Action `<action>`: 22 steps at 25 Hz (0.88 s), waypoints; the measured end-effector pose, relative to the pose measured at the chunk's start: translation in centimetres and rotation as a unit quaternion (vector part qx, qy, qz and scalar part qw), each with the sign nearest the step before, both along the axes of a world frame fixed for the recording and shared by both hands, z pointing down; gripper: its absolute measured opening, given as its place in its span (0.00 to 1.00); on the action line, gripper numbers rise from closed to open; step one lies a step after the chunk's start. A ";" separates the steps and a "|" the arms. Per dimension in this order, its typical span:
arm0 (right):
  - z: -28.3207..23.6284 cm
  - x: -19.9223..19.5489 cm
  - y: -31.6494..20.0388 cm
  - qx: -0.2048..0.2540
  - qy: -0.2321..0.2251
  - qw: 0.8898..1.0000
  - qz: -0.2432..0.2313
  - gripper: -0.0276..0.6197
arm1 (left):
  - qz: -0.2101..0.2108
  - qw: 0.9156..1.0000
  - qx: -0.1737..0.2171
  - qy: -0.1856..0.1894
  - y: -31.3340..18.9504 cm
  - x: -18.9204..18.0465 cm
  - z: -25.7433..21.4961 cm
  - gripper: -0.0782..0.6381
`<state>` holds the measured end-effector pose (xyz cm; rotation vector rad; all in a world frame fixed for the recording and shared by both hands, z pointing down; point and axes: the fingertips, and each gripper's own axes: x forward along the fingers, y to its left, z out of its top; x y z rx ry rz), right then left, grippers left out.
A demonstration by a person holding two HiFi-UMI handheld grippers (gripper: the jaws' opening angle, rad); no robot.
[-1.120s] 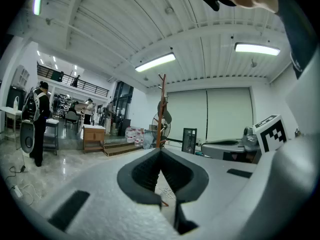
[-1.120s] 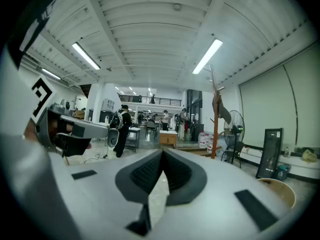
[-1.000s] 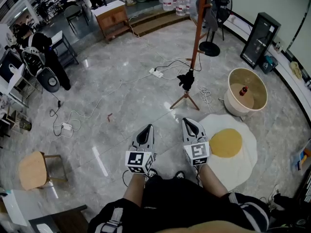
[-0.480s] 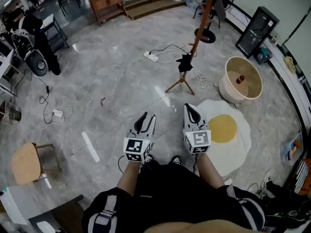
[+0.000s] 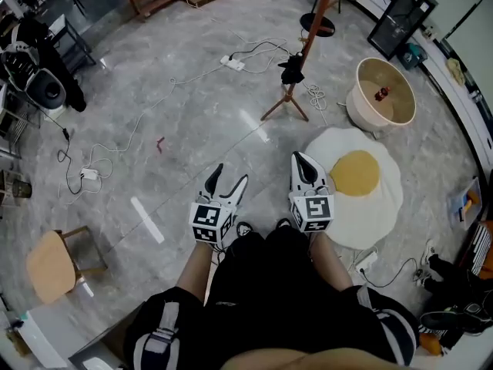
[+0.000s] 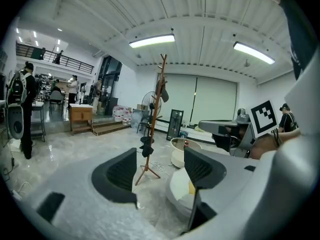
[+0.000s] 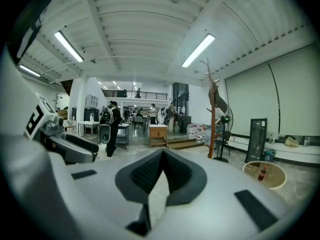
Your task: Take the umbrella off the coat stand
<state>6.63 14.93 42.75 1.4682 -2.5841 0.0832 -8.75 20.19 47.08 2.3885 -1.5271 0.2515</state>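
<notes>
Grey stone floor (image 5: 177,91) fills most of what I see, with nothing on it near me.

My left gripper (image 5: 229,180) is released. Its jaws have just been opening and there is only air between them. Looking along them, the stand sits framed in the gap, well apart from me.

My right gripper (image 5: 300,160) is clenched with pad against pad, and it holds nothing.

Beyond both, up and a little right, stands the wooden coat stand (image 5: 310,33) on its spread feet. The umbrella (image 5: 291,68) is the small black bundle hung low on the pole, just above the legs. At this range I think it is a folded compact one, but I can't be certain.

To the right lie a rug (image 5: 370,206) shaped like a fried egg and a round tub (image 5: 362,106).

I judge the umbrella to be light, with a stiff core under soft, slippery cloth. Pinching loose fabric would probably let it slide or sag. I would close on the firm middle of the bundle, or on the handle if I find one. I can't see how it hangs, whether from a strap or a peg. So I'd lift it up and clear rather than tug sideways, since the slim stand could tip.
</notes>
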 end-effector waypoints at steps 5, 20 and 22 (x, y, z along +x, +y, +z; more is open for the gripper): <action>0.3 0.6 0.0 -0.006 0.004 1.000 0.014 0.05 | 0.020 1.000 -0.010 0.008 -0.5 0.7 0.3 0.54; 0.4 3.4 -11.0 0.009 -0.007 0.999 0.042 0.05 | 0.034 0.999 0.009 0.011 -12.0 3.1 0.1 0.55; 0.2 3.7 -13.6 0.013 -0.007 0.999 0.040 0.05 | 0.033 0.999 0.013 0.007 -14.8 3.4 -0.1 0.55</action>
